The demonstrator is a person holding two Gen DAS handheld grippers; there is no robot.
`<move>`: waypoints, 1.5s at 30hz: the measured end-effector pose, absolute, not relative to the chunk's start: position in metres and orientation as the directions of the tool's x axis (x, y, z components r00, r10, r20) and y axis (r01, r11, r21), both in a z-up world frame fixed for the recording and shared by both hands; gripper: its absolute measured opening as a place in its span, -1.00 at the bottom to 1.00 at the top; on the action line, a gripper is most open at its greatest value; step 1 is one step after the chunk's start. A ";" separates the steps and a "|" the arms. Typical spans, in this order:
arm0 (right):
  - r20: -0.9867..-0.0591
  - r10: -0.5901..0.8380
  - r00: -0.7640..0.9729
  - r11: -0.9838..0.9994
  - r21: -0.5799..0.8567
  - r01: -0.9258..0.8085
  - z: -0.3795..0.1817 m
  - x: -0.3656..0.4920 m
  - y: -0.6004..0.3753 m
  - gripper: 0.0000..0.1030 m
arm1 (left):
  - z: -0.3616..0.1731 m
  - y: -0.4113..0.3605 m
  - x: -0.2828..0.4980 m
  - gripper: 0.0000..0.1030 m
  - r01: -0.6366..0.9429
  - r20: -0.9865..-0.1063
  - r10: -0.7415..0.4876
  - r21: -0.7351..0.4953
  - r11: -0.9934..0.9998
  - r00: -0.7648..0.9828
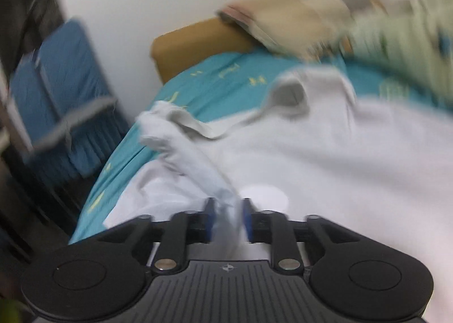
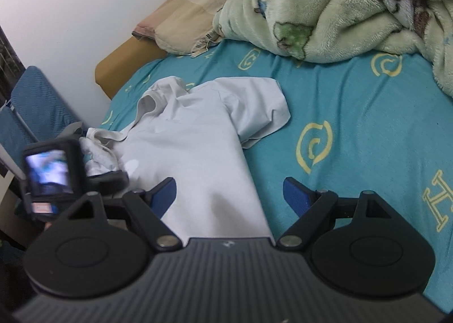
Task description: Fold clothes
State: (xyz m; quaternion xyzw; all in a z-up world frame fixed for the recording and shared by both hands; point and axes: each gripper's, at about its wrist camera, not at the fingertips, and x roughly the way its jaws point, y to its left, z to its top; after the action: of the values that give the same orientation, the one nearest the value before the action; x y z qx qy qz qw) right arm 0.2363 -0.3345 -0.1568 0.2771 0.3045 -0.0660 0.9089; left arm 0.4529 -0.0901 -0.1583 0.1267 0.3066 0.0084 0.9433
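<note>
A white short-sleeved shirt (image 2: 192,147) lies on the teal bed sheet (image 2: 354,125), collar (image 2: 147,105) toward the wall and one sleeve (image 2: 260,108) spread to the right. In the blurred left wrist view my left gripper (image 1: 228,217) is low over the shirt (image 1: 325,159). Its blue pads (image 1: 210,217) stand a little apart, with a bunched fold of the other sleeve (image 1: 181,144) lying loosely between them. My right gripper (image 2: 229,193) is wide open above the shirt's lower body, touching nothing. The left gripper's camera screen (image 2: 46,174) shows at the shirt's left edge.
A crumpled green fleece blanket (image 2: 339,6) fills the bed's far right. A checked pillow (image 2: 195,3) rests against the white wall, on a brown bed frame (image 2: 124,57). A blue folding chair (image 2: 36,108) stands beside the bed's left edge. Bare sheet lies right of the shirt.
</note>
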 end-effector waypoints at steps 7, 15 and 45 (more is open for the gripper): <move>-0.595 0.048 0.802 0.849 0.448 0.281 -0.158 0.237 -0.330 0.63 | -0.119 0.006 0.432 0.23 -0.112 -0.516 0.032 -0.125 0.986 0.856; -0.616 0.023 0.788 0.877 0.391 0.280 -0.167 0.240 -0.323 0.63 | -0.164 0.104 0.471 0.34 -0.251 -0.579 -0.098 -0.492 0.834 0.809; -0.585 -0.055 0.809 0.958 0.197 0.208 -0.159 0.266 -0.289 0.63 | -0.109 0.248 0.522 -0.01 -0.369 -0.654 0.253 -0.043 0.928 0.713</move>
State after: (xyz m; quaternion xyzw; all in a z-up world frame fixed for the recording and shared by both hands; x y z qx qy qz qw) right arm 0.2661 -0.2890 -0.1589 0.1265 0.3010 -0.0697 0.9426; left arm 0.5215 0.2477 -0.1089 -0.0856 0.3393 0.1686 0.9215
